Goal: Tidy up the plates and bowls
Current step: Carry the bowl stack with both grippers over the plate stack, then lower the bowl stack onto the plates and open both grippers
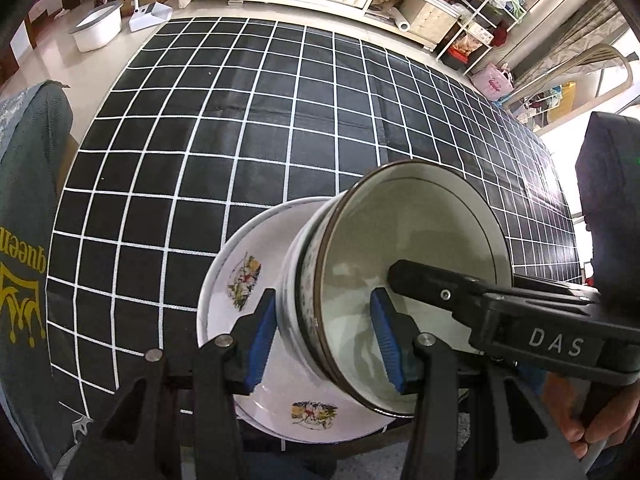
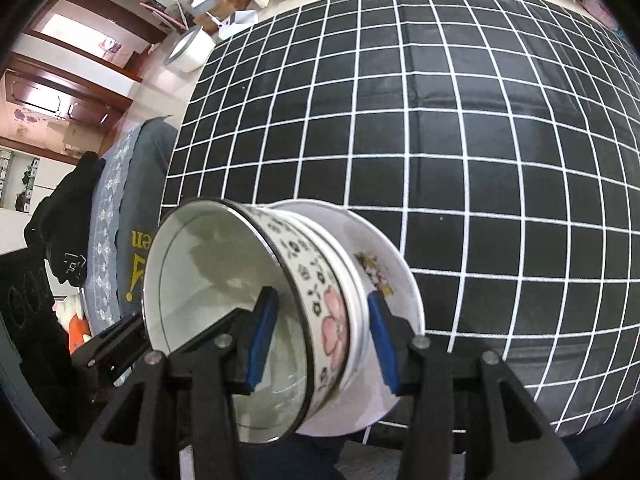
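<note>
Nearest my left lens are the blue pads of the left gripper, and between them I have the wall of the bowl: one pad sits outside against its patterned side, the other inside the white hollow, so the jaws stand narrow and clamped on that rim. The bowl is tipped on its side, mouth turned toward my right, and its base nests against the plate just beyond my left pad. The plate, white with small flower prints, seems to rest low over the near edge of the checked cloth; I cannot tell whether it touches the cloth. From the right view, the right gripper grips the same bowl on the opposite wall: its inner pad lies in the hollow, the outer pad against the pink flower band, jaws likewise narrow and holding. Here the plate sits past my outer pad, behind the bowl. In the left view the right gripper's black body crosses the bowl's mouth just beside my inner pad, with a hand on its handle at the lower right.
</note>
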Action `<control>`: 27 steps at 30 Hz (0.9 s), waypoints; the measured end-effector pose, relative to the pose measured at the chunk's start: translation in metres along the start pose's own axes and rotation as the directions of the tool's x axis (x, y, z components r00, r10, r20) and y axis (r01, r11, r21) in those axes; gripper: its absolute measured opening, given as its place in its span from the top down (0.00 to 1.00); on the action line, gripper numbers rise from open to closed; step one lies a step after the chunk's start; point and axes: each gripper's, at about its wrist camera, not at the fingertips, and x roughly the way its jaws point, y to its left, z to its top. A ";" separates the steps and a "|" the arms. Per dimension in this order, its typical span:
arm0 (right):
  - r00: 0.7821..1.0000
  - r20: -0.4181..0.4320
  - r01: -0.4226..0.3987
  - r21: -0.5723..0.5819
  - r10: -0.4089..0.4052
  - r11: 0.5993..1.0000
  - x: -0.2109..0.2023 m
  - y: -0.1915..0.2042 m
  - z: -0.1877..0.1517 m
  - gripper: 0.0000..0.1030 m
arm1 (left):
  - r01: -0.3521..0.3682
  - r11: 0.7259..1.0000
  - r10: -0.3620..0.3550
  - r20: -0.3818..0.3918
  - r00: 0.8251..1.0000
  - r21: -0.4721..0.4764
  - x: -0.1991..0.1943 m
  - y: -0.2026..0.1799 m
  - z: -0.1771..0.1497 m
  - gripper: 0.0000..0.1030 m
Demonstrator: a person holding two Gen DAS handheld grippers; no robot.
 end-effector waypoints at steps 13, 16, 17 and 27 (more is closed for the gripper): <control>1.000 -0.010 0.002 0.019 -0.002 1.000 0.005 -0.009 -0.002 0.52 | 0.003 1.000 -0.003 -0.003 1.000 -0.011 0.010 -0.002 0.001 0.57; 1.000 -0.007 0.000 0.022 0.000 1.000 0.004 -0.011 -0.002 0.52 | -0.003 1.000 0.003 0.005 1.000 -0.008 0.009 -0.004 0.001 0.57; 1.000 -0.005 0.001 0.020 -0.001 1.000 0.004 -0.011 -0.002 0.52 | -0.003 1.000 0.003 0.006 1.000 -0.007 0.009 -0.004 0.001 0.57; 1.000 0.002 -0.016 0.011 0.016 1.000 0.005 -0.011 -0.002 0.51 | 0.022 1.000 -0.021 0.031 0.999 -0.022 0.009 0.002 -0.002 0.57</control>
